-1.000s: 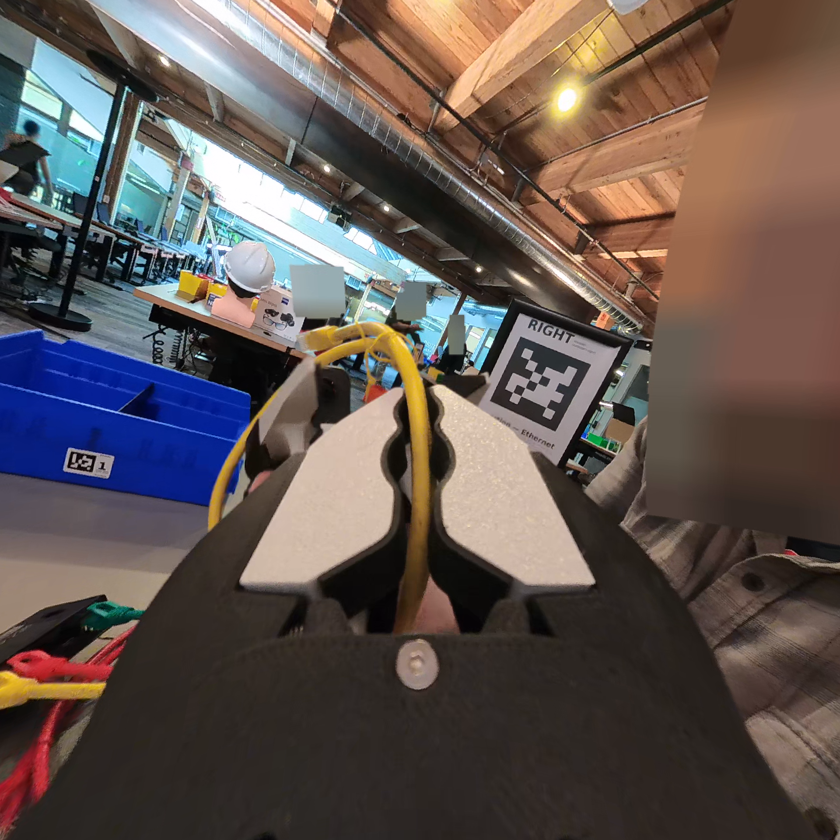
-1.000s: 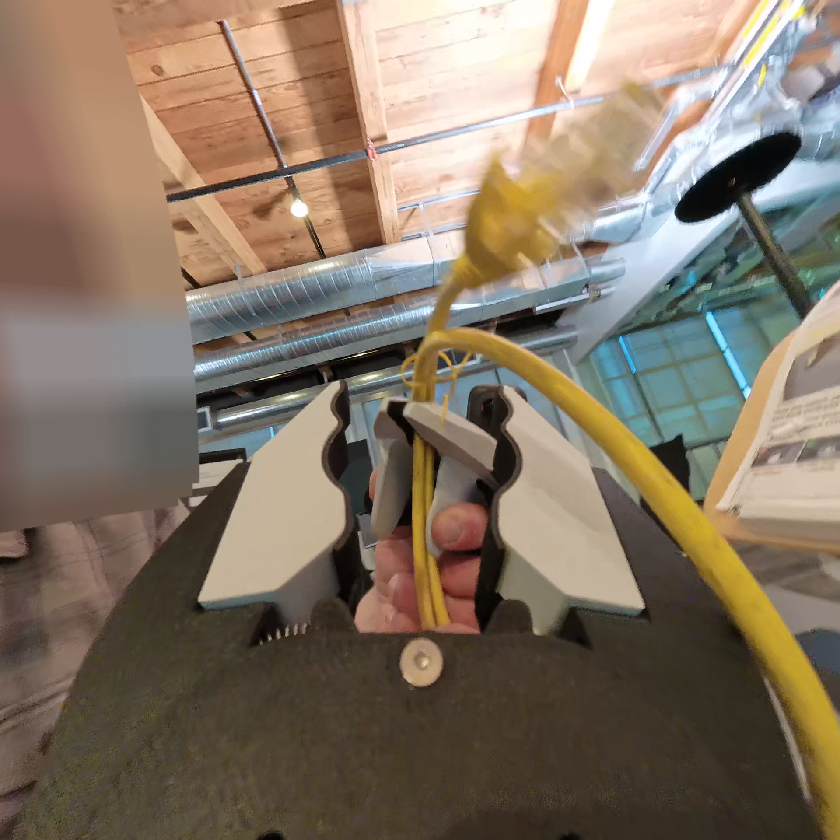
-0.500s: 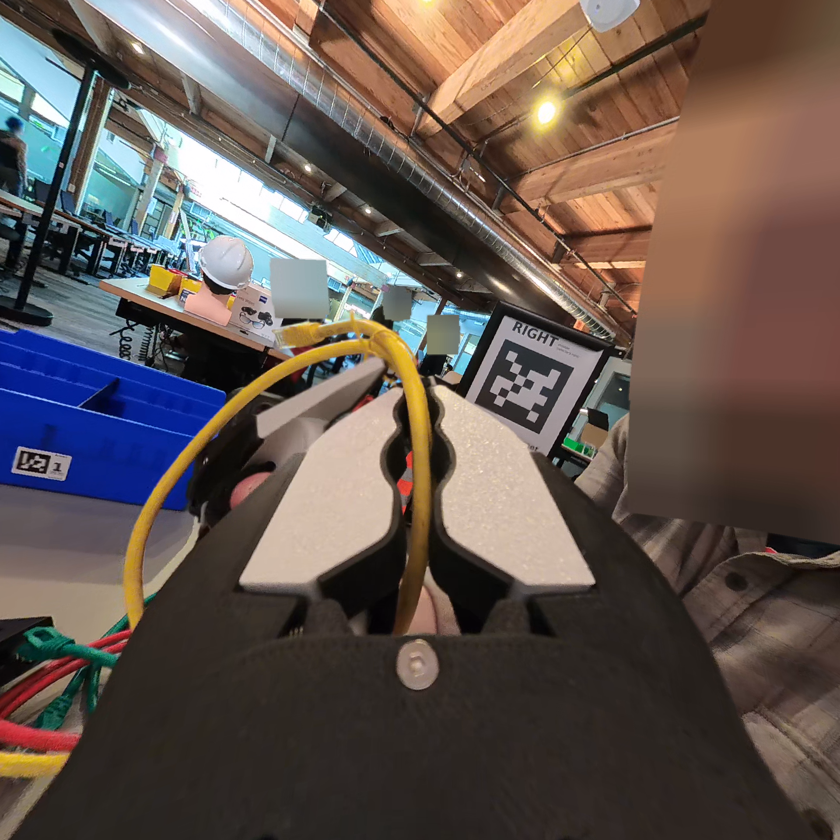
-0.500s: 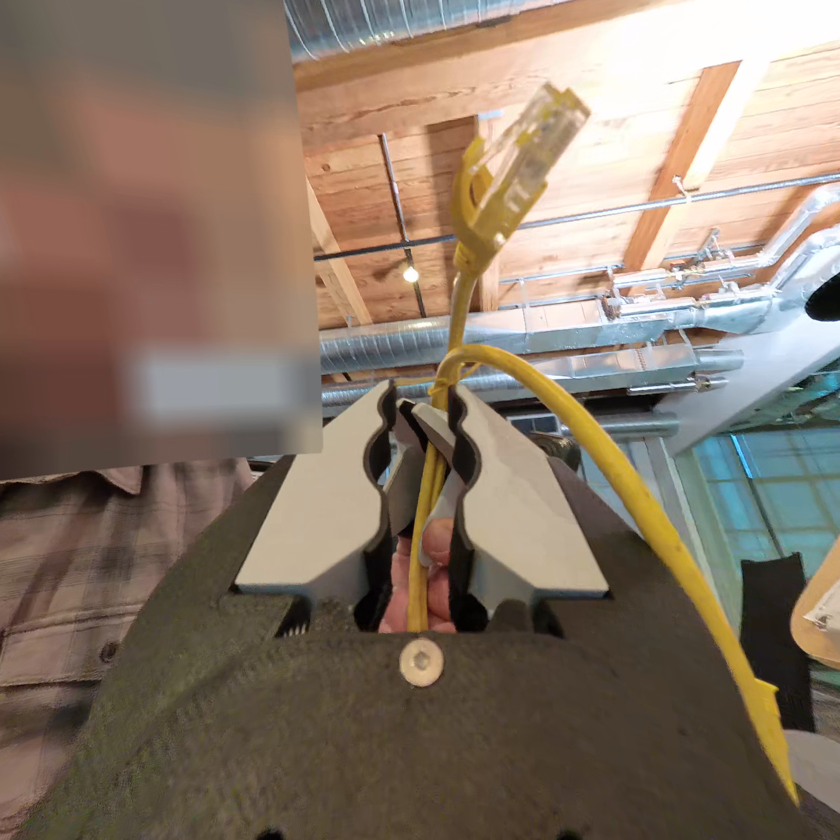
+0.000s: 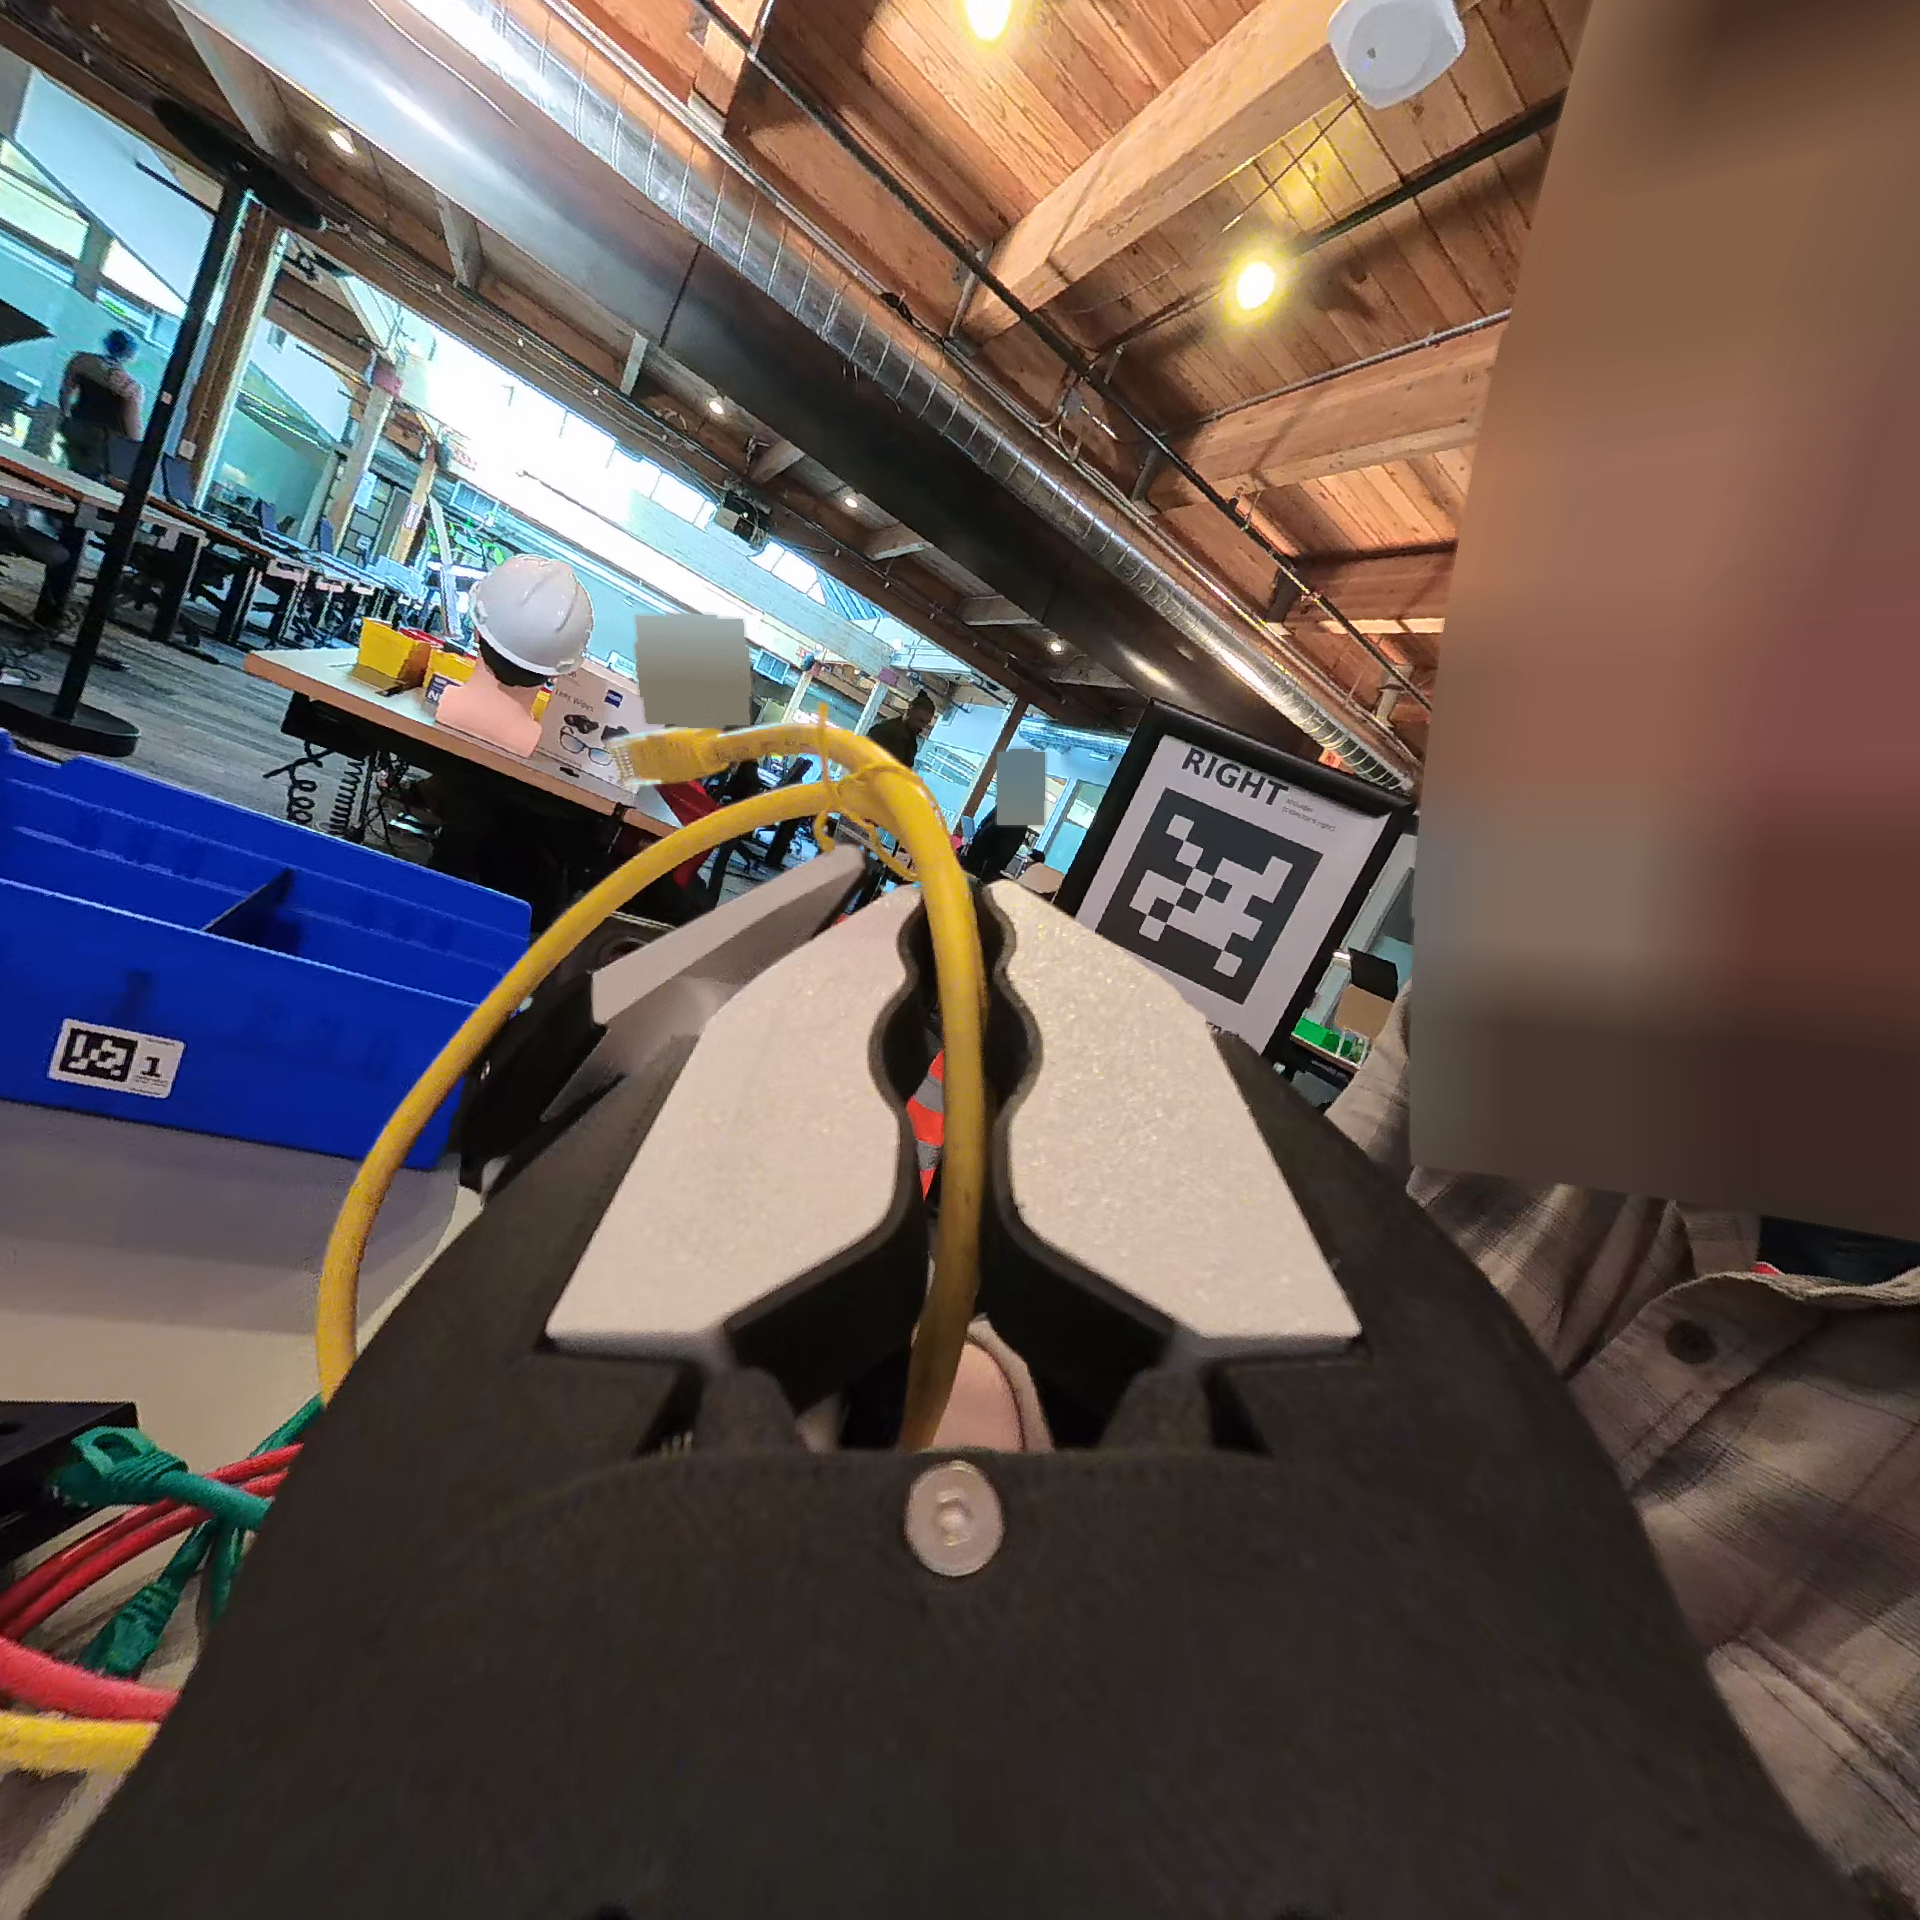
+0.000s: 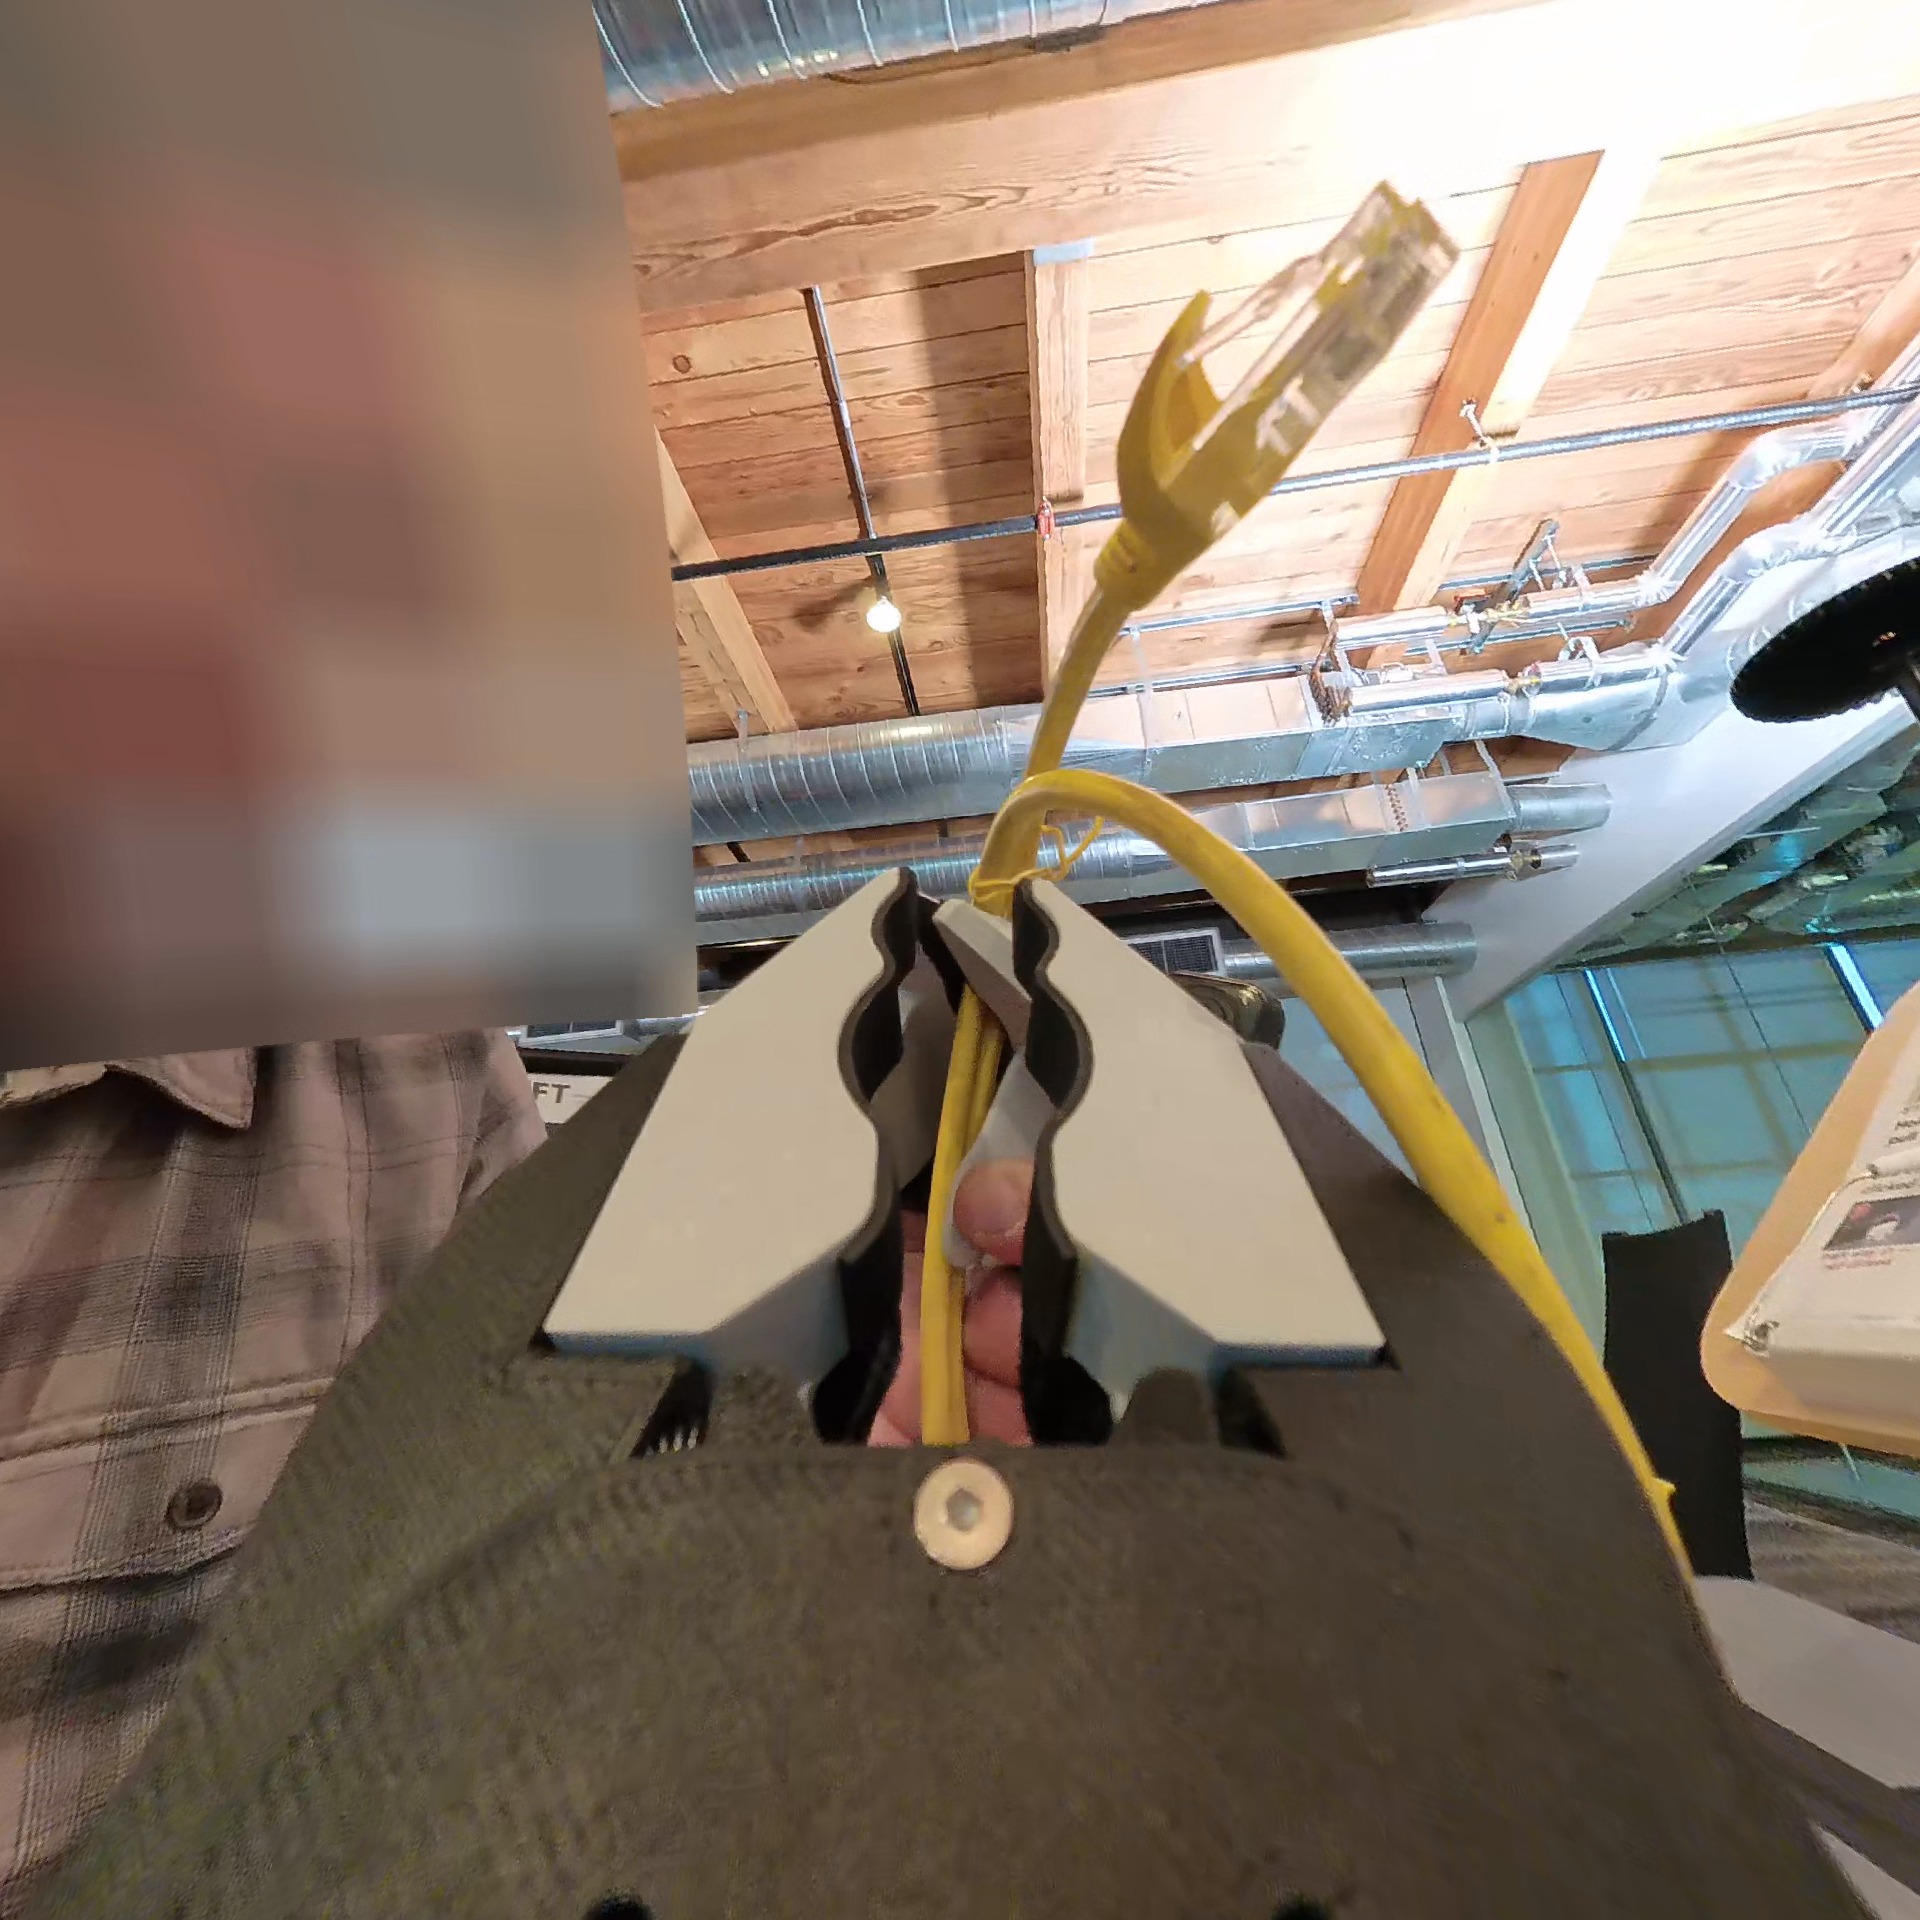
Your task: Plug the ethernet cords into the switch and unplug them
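Note:
My left gripper (image 5: 951, 894) is shut on a yellow ethernet cord (image 5: 961, 1091) and is tilted up off the table. The cord loops out to the left, and its clear plug (image 5: 649, 750) points left beyond the tips. My right gripper (image 6: 966, 904) faces the left one and is shut on the same cord (image 6: 951, 1247). The plug (image 6: 1320, 312) stands above it against the ceiling. Its grey finger (image 5: 727, 935) shows left of my left gripper's tips. A black box (image 5: 42, 1455), perhaps the switch, lies at the lower left with a green cord (image 5: 156, 1475) at it.
Red cords (image 5: 83, 1683) and another yellow cord (image 5: 62, 1745) lie on the grey table (image 5: 156, 1247). A blue bin (image 5: 208, 987) stands behind them. A marker sign (image 5: 1226, 904) stands far right. A person's plaid shirt (image 5: 1714, 1455) is close. A tan tray (image 6: 1829, 1247) is at the right. Both grippers' tips are close together, under 4 cm apart.
My right gripper's jaws have closed in from wide open onto the yellow cord. The cord's loop has widened to the left. The plug has steadied above the right gripper.

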Action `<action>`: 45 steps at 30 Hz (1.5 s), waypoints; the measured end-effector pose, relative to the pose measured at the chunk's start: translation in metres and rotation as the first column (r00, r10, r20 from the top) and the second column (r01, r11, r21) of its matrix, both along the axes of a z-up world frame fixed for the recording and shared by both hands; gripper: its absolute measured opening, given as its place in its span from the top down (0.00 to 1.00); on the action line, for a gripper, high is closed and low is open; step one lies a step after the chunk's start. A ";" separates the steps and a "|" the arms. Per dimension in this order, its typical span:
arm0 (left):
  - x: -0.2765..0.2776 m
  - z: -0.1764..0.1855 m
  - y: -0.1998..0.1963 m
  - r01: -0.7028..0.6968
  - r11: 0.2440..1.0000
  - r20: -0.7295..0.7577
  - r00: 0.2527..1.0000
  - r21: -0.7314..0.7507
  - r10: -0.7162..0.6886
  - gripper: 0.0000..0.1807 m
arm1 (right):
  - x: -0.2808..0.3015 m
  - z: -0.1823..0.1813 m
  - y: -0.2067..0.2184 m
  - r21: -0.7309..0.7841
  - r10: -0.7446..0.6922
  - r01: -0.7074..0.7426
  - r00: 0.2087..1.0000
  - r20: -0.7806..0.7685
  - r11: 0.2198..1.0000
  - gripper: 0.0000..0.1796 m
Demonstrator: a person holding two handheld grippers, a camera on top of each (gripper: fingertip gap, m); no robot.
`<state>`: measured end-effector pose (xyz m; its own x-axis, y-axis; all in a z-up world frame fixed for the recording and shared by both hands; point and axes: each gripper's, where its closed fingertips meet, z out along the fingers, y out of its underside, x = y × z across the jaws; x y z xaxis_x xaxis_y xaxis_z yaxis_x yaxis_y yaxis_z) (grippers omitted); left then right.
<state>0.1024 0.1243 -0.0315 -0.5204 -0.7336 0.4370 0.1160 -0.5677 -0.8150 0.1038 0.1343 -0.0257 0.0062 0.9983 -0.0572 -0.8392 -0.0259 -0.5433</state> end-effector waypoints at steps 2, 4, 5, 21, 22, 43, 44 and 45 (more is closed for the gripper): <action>-0.001 0.001 0.001 -0.010 1.000 0.004 1.000 -0.002 0.010 0.97 | 0.001 -0.002 0.000 -0.009 -0.003 0.003 1.000 0.008 1.000 0.92; -0.002 0.003 0.002 -0.009 1.000 0.010 1.000 -0.006 0.009 0.97 | 0.003 -0.001 -0.003 -0.003 -0.007 0.007 1.000 -0.006 1.000 0.93; -0.003 0.004 0.002 -0.010 1.000 0.013 1.000 -0.006 0.010 0.97 | 0.004 -0.001 -0.004 0.001 -0.004 0.004 1.000 -0.012 1.000 0.95; -0.002 0.005 -0.001 -0.004 1.000 0.012 1.000 -0.001 0.004 0.97 | -0.003 -0.012 0.017 -0.120 -0.157 0.168 0.983 0.098 0.978 0.85; -0.002 0.004 -0.001 0.002 1.000 0.009 1.000 -0.001 -0.002 0.97 | -0.004 -0.012 0.017 -0.111 -0.162 0.174 0.981 0.107 0.978 0.85; 0.000 0.002 -0.011 0.073 0.997 0.004 0.997 -0.010 -0.073 0.97 | -0.003 -0.012 0.011 -0.045 -0.061 0.066 0.994 0.092 0.997 0.99; 0.000 0.002 -0.011 0.073 0.997 0.004 0.997 -0.010 -0.073 0.97 | -0.003 -0.012 0.011 -0.041 -0.065 0.069 0.993 0.094 0.997 1.00; 0.000 0.002 -0.011 0.070 0.997 0.005 0.998 -0.008 -0.070 0.97 | -0.002 -0.012 0.011 -0.042 -0.069 0.073 0.993 0.091 0.996 1.00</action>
<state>0.1022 0.1133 -0.0290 -0.5728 -0.6913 0.4404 0.0795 -0.5817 -0.8095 0.1018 0.1449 -0.0372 0.0840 0.9916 -0.0980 -0.7879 0.0059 -0.6158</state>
